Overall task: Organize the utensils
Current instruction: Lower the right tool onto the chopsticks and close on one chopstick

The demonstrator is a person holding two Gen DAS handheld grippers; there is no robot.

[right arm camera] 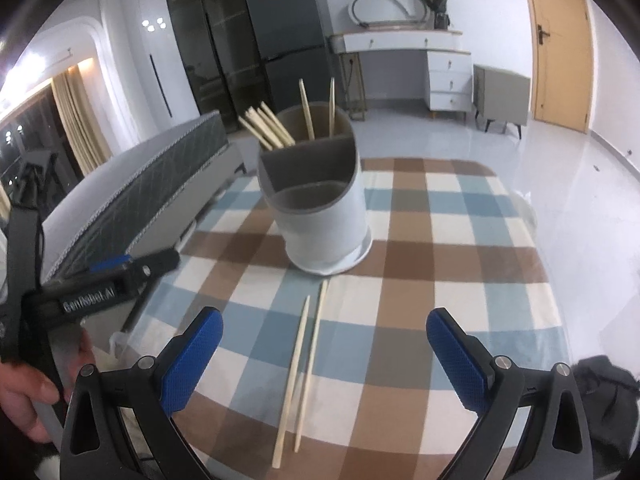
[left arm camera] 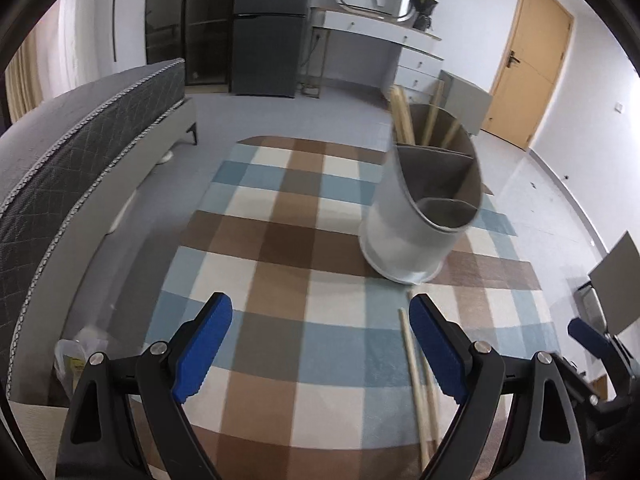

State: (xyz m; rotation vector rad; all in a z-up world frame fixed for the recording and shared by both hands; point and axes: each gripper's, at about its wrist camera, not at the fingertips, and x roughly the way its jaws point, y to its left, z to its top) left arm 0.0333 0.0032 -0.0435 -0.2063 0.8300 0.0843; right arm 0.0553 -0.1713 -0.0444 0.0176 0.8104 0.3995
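A grey utensil holder [right arm camera: 320, 216] with inner dividers stands on a table under a checked cloth [right arm camera: 420, 280]; several wooden chopsticks [right arm camera: 268, 128] stick up from its rear compartments. Two loose chopsticks [right arm camera: 304, 364] lie side by side on the cloth just in front of it. My right gripper [right arm camera: 324, 344] hangs open above them, nothing between its blue pads. In the left wrist view the holder [left arm camera: 420, 208] is ahead to the right, and the loose chopsticks [left arm camera: 416, 380] lie by the right finger. My left gripper [left arm camera: 320, 344] is open and holds nothing.
A dark quilted mattress [left arm camera: 60, 168] runs along the left of the table. A plastic bag [left arm camera: 76, 356] sits at the table's near left corner. Behind are a dark fridge [right arm camera: 288, 28], a white dresser [right arm camera: 432, 64] and a wooden door [right arm camera: 560, 48]. A hand [right arm camera: 24, 392] grips the left tool.
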